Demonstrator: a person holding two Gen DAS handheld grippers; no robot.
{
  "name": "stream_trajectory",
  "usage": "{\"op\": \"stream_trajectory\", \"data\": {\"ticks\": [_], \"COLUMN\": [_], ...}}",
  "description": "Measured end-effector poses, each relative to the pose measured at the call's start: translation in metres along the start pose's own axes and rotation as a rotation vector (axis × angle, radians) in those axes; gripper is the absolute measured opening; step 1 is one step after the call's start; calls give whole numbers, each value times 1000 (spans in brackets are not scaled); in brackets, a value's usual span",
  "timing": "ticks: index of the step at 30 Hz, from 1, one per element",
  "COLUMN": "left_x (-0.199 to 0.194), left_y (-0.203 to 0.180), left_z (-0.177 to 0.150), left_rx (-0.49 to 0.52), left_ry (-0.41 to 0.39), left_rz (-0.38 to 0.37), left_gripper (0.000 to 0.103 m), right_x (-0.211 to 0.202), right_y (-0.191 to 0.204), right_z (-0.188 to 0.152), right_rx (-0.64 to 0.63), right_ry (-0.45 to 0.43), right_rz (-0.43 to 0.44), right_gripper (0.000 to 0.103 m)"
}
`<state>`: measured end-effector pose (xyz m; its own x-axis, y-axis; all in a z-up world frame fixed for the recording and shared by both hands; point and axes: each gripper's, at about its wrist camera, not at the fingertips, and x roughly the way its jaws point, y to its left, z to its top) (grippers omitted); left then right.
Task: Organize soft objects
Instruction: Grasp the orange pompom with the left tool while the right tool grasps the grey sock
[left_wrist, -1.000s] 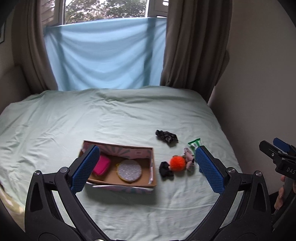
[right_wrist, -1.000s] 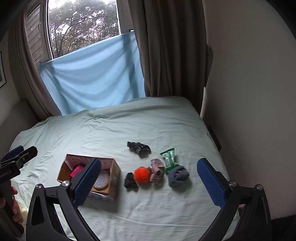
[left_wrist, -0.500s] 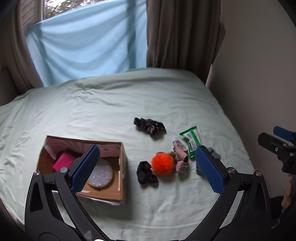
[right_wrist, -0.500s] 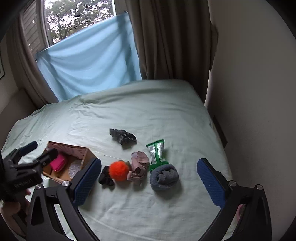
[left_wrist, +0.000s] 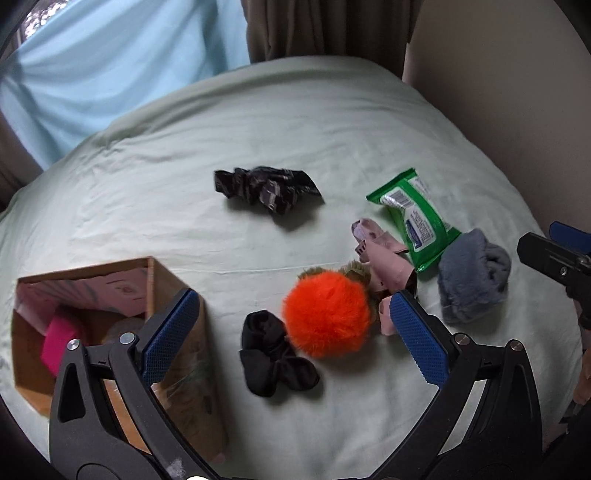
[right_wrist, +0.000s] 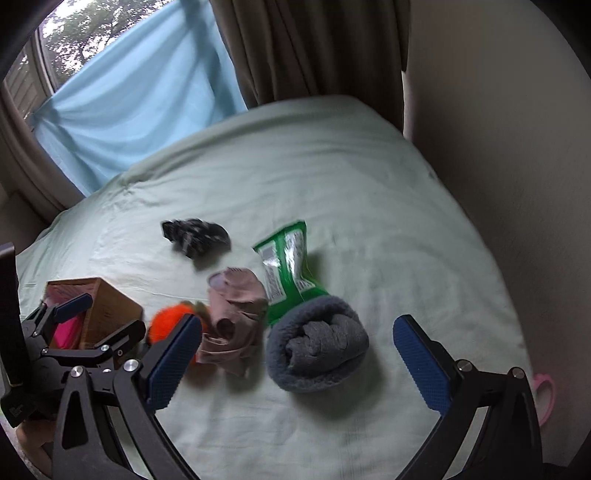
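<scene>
Soft things lie on the pale green bed sheet (left_wrist: 295, 122). An orange fluffy ball (left_wrist: 327, 314) and a black scrunchie (left_wrist: 273, 356) sit between the fingers of my open left gripper (left_wrist: 291, 328), which hovers above them. A pink sock (left_wrist: 384, 266), a green wipes pack (left_wrist: 415, 218), a rolled grey sock (left_wrist: 472, 273) and a dark patterned cloth (left_wrist: 267, 188) lie beyond. My open right gripper (right_wrist: 295, 354) hangs over the grey sock roll (right_wrist: 317, 343), with the pink sock (right_wrist: 232, 314) to its left.
An open cardboard box (left_wrist: 85, 321) holding a pink item (left_wrist: 55, 343) stands at the left of the pile. A wall (right_wrist: 498, 147) runs along the bed's right edge. Brown curtains (right_wrist: 314, 48) and a blue cloth (right_wrist: 136, 99) hang behind the bed.
Both grippers have moved forward and down toward the pile, so the objects look larger. The left one now frames the orange ball, the right one the grey sock. Both stay open.
</scene>
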<state>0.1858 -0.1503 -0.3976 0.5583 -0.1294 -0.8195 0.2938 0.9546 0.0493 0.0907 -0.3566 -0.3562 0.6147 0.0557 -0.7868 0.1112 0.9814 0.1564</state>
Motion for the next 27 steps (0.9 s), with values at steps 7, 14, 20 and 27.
{"op": "stream_trajectory", "data": {"ticks": [7,14,20,27], "left_x": [48,77,93,104], "left_y": [-16,-21,-20,-20], "left_z": [-4,-11,-12,-16], "left_rx": [79,96,85,80], "left_ry": [51,103,137,171], "left_rz": [-27,-61,-95,-132], "left_gripper": [97,83,61,41], "right_x": [44,69,85,95], "right_y": [-16,-18,-23,-22], "right_z": [-14,-22,-24,-31], "right_rx": [98,132,133,144], "right_ry": [55,86,111,133], "right_rz": [0,1,-28,-16], "right_gripper": [100,99,82,66]}}
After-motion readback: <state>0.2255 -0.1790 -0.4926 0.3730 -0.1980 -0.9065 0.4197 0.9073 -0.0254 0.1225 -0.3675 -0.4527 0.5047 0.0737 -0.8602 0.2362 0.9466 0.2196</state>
